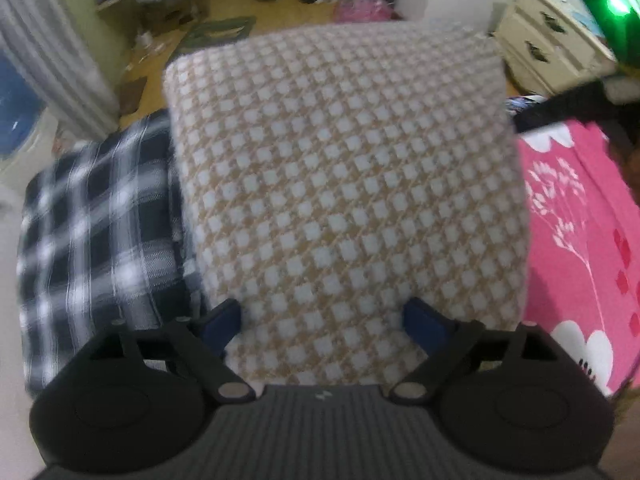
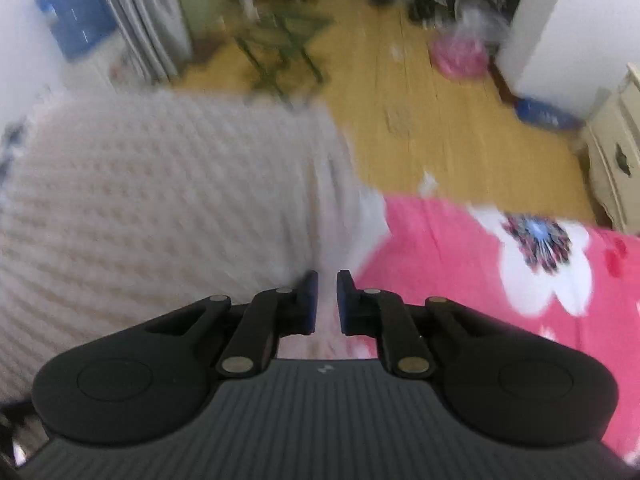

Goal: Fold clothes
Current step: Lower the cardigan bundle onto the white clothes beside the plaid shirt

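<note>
A folded tan-and-white checked garment (image 1: 344, 184) fills the middle of the left wrist view. My left gripper (image 1: 322, 322) is open, with its blue pads (image 1: 222, 322) on either side of the garment's near edge. A folded black-and-white plaid garment (image 1: 96, 236) lies beside it on the left. In the right wrist view the checked garment (image 2: 160, 208) is blurred at the left. My right gripper (image 2: 326, 300) is nearly closed with a narrow gap and holds nothing; it is above the garment's right edge and the pink floral bedspread (image 2: 480, 288).
The pink floral bedspread (image 1: 572, 240) lies under the clothes. Beyond the bed edge is a wooden floor (image 2: 420, 100) with clutter, a cream dresser (image 1: 552, 52) at the right and grey curtains (image 2: 148, 20) at the left. A pink bag (image 2: 460, 56) lies on the floor.
</note>
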Action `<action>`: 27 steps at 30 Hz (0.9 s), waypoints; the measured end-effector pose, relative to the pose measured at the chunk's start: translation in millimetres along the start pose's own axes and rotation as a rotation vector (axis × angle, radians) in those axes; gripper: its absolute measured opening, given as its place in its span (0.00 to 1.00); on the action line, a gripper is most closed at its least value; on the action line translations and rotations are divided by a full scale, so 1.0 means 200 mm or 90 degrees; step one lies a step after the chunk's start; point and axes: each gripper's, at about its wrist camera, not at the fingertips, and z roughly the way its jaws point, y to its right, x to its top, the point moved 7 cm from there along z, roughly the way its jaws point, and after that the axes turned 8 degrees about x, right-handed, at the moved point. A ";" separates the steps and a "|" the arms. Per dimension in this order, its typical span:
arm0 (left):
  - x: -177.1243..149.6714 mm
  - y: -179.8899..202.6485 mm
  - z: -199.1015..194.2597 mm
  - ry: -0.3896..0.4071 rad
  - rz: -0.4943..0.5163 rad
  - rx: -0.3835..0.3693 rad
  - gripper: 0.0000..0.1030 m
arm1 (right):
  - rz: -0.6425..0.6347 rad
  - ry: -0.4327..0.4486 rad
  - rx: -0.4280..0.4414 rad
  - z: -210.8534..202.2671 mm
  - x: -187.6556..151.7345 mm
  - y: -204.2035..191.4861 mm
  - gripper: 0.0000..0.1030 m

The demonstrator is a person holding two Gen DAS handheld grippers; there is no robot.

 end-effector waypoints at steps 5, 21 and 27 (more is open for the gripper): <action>0.00 0.01 -0.03 0.015 0.008 0.017 0.86 | 0.043 0.088 -0.004 -0.25 -0.06 0.10 0.08; -0.08 0.10 -0.10 0.115 0.034 0.129 0.86 | 0.048 0.354 0.111 -0.84 -0.51 -0.20 0.10; -0.15 0.13 -0.13 0.162 0.047 0.140 0.83 | 0.019 0.385 0.138 -0.82 -0.56 -0.27 0.10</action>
